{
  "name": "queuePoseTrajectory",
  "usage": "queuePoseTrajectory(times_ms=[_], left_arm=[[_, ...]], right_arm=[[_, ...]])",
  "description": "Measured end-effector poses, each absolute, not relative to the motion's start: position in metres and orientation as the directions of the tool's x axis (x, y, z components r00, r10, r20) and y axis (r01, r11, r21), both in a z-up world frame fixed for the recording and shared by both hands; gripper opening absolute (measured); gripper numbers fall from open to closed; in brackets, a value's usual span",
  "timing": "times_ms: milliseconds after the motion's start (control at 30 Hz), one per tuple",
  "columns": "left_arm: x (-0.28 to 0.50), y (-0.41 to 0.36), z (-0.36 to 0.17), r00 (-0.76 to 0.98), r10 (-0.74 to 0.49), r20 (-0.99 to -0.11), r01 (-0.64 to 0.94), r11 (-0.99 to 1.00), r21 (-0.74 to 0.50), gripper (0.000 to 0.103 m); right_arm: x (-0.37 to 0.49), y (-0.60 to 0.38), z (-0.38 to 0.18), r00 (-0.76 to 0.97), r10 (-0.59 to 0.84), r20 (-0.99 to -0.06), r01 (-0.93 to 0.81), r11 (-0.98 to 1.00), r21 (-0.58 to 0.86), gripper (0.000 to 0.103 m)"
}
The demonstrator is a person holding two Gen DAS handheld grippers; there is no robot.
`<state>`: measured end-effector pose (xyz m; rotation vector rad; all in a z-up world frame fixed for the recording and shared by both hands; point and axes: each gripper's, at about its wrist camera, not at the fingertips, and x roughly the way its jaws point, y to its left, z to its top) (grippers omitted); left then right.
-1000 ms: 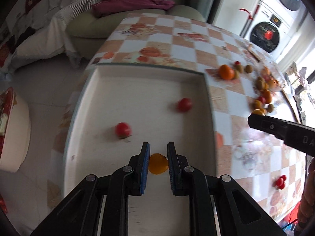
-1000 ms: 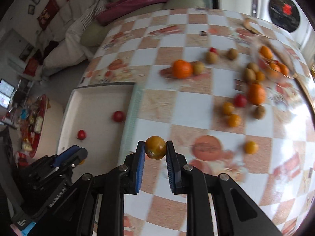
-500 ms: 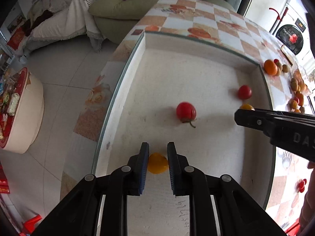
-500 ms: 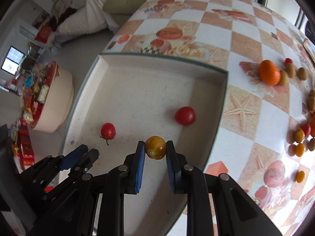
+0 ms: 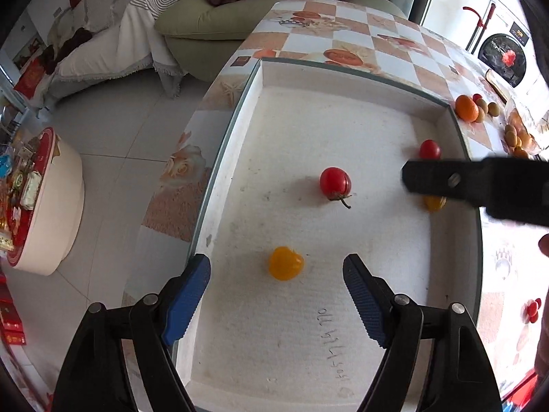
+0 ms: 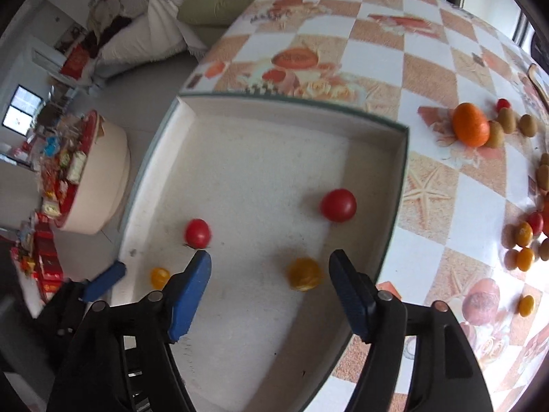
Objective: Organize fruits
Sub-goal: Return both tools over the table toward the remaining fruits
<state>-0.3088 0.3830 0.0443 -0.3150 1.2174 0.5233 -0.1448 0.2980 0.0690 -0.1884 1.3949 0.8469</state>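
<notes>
A white foam tray lies on the checkered table. In the left wrist view my left gripper is open, with a yellow tomato lying on the tray floor between its fingers. Two red tomatoes lie further in. In the right wrist view my right gripper is open over the tray, and a second yellow tomato lies just ahead of its fingers. The right gripper's arm crosses the left view and partly hides that tomato.
Loose fruit lies on the table to the right of the tray: an orange, brown kiwis, and small orange and red tomatoes. A green sofa and a round stool stand left of the table.
Both grippers have opened and let go of their yellow tomatoes, which now lie on the tray floor. The right gripper has moved over the tray from the table.
</notes>
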Motion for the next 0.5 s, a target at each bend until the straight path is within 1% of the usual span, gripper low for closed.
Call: queuePoseTrajectory(times_ms=[133, 267, 500], left_arm=[[-0.301, 0.368, 0.056, 0.271, 0.210, -0.939, -0.502, 0.864, 0.048, 0.081], [-0.280, 0.344, 0.068, 0.306, 0.198, -0.931, -0.432, 0.900, 0.049, 0.081], [-0.236, 0.280, 0.083, 0.359, 0.134, -0.924, -0.259, 0.965, 0.039, 0.081]], right_arm=[[-0.139, 0.272, 0.085, -0.004, 0.439, -0.898, -0.582, 0.729, 0.359, 0.078], [-0.130, 0.239, 0.095, 0.044, 0.437, -0.899, -0.503, 0.787, 0.358, 0.078], [-0.121, 0.141, 0.102, 0.133, 0.367, -0.921, -0.371, 0.880, 0.297, 0.078]])
